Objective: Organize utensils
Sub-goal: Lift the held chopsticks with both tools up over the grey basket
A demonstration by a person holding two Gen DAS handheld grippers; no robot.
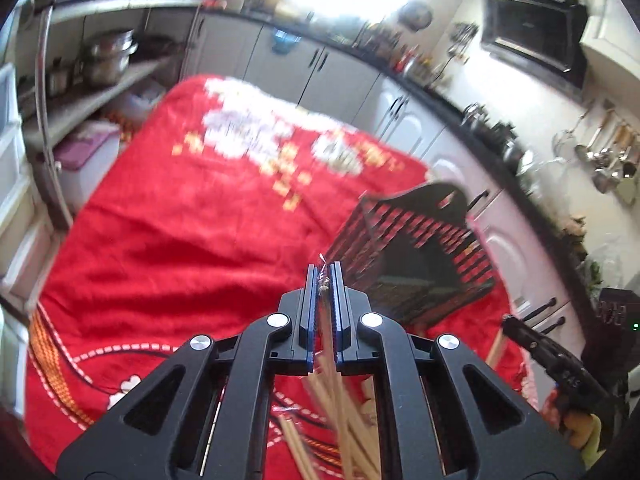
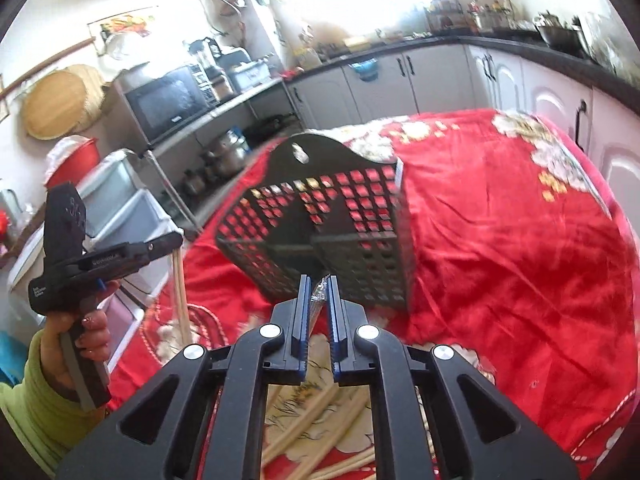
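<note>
Now both the left gripper (image 1: 324,280) and right gripper (image 2: 319,290) have fingers clenched on crinkly chopstick wrappers (image 1: 322,276).

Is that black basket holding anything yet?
Empty, as far as shows: the basket has only bare lattice walls and divider; chopsticks lie on the cloth.

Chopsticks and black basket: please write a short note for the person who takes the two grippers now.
Left gripper: shut on a chopstick.
Right gripper: shut on a thin wrapped piece, probably a chopstick end.
Basket: black, standing on the red cloth, just ahead of both grippers.
More chopsticks lie loose on the cloth below.
Done: two picked up. Left: put them in the basket, then the rest.
</note>
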